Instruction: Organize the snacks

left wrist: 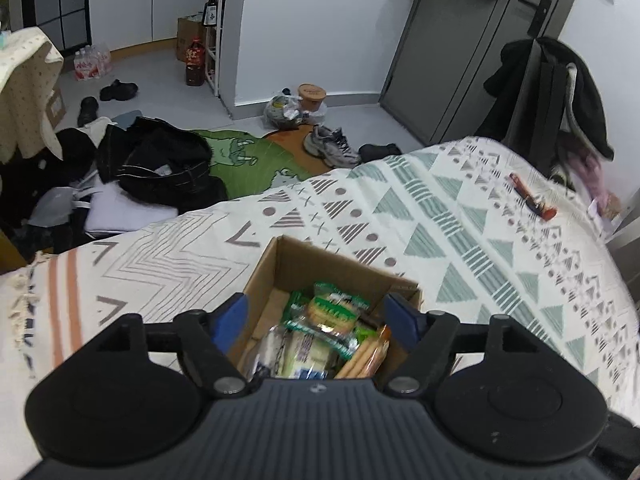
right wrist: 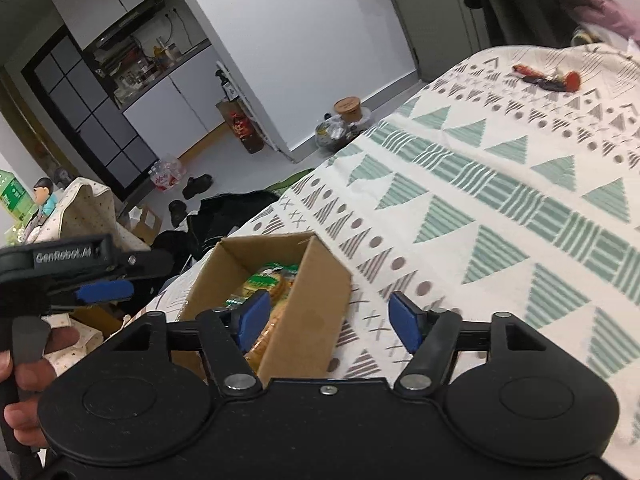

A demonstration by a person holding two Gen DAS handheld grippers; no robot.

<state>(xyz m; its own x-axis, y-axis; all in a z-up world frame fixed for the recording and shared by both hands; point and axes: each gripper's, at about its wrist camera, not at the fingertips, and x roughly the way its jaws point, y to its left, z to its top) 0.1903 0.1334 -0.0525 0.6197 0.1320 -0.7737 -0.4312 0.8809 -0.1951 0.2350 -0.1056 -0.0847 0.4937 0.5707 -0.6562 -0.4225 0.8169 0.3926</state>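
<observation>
- Left wrist view: the left gripper [left wrist: 320,320] hangs over an open cardboard box [left wrist: 280,268], its blue fingers [left wrist: 232,322] spread wide apart with nothing between them.
- The box sits on a patterned bedspread [left wrist: 440,208], and its opening lies directly between and just ahead of the two fingers.
- Inside the box lie wrapped snacks [left wrist: 328,332]: green-and-white packets on top, and an orange packet of biscuits [left wrist: 368,356] close to the right-hand finger.
- Far ahead of the fingers and to the right, a red-and-black object [left wrist: 532,196] lies on the bedspread, well apart from the box.
- Beyond the bed edge, dark clothes [left wrist: 160,164] and a pair of sneakers [left wrist: 330,146] lie on the floor.
- Right wrist view: the right gripper [right wrist: 330,322] has its fingers [right wrist: 406,320] wide apart, holding nothing.
- The left-hand finger sits over the box [right wrist: 308,300] opening; the right-hand finger is outside it, over the bedspread [right wrist: 500,200], so the near box wall lies between them.
- Green-labelled snacks [right wrist: 268,280] show inside the box.
- To the left of the fingers, the other gripper [right wrist: 106,292] appears side-on, held by a hand [right wrist: 28,380].
</observation>
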